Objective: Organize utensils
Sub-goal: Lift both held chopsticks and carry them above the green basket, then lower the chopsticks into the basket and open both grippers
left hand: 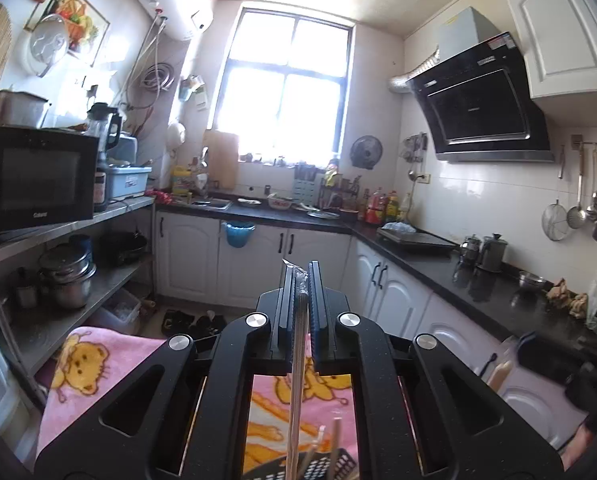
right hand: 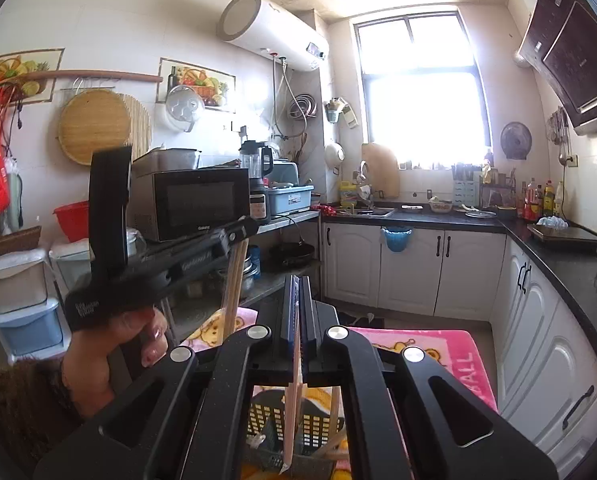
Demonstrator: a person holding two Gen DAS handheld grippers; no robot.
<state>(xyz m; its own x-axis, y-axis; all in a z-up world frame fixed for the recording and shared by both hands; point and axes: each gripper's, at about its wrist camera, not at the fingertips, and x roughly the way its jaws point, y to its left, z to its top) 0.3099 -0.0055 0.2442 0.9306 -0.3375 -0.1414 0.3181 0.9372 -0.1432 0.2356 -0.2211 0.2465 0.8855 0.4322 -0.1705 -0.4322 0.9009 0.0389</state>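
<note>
You have both grippers raised over the table and each one is clenched on a pair of wrapped chopsticks. In the left wrist view your left gripper (left hand: 301, 276) pinches its chopsticks (left hand: 294, 400) near the top end, a scrap of clear wrapper poking out above the pads, while the sticks hang down toward six o'clock through the frame of the tool. In the right wrist view your right gripper (right hand: 296, 292) does the same with its own wrapped pair (right hand: 292, 412), whose lower tip dangles right above the black slotted basket (right hand: 270, 416) at six o'clock. That basket sits on the pink bear-print cloth (right hand: 438, 348) and already has a few loose sticks leaning in it (how many you cannot tell from here). Your left hand (right hand: 110, 356) and its tool show at nine o'clock in the right view, its chopsticks hanging well above the cloth. My reading is that you are mid-carry, each pair lifted and not yet placed. The next move calls for lowering one pair tip-first into a basket compartment, keeping it near upright so it clears the rim, and only then letting the pads part; do the hands one after the other so the sticks do not cross.
</note>
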